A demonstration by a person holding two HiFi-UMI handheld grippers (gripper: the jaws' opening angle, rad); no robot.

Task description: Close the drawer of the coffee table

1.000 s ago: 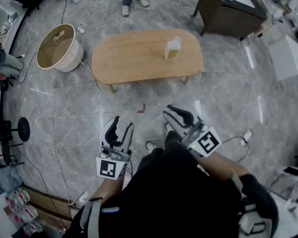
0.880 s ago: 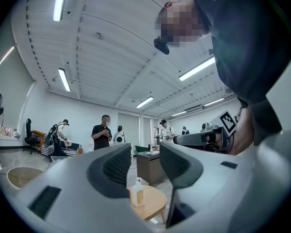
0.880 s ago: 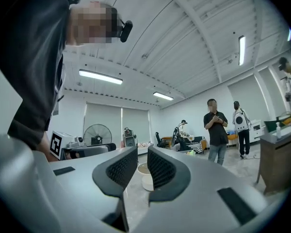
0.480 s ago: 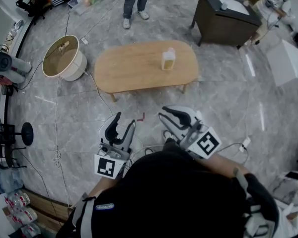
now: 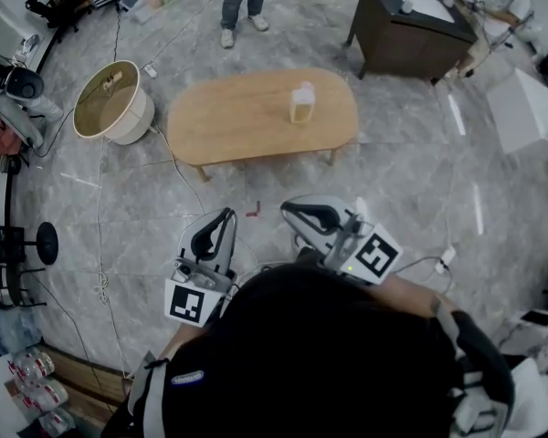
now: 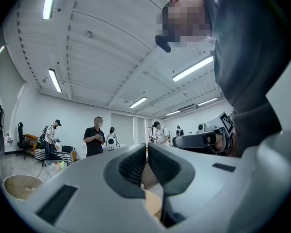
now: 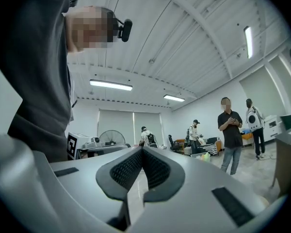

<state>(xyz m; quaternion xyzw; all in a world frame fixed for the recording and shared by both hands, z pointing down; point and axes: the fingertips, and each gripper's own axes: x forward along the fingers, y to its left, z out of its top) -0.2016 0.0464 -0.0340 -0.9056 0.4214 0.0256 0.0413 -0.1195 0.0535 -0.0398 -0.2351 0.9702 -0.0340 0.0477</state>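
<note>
Overhead, the coffee table (image 5: 247, 121) is seen on the floor (image 5: 411, 199), well apart from the left gripper (image 5: 225, 215) and the right gripper (image 5: 288, 210); its drawer cannot be made out. A bottle (image 5: 301, 103) stands near the surface's right end. In the left gripper view, the jaws are shown just clenched together, nothing between them. In the right gripper view, the jaws are likewise just clenched, empty.

The head view looks steeply down from above the person onto the floor (image 5: 411, 199), with the coffee table (image 5: 247, 117) well ahead. Both gripper views sit low and face level across the room. All three share the standing person (image 7: 231, 130).
</note>
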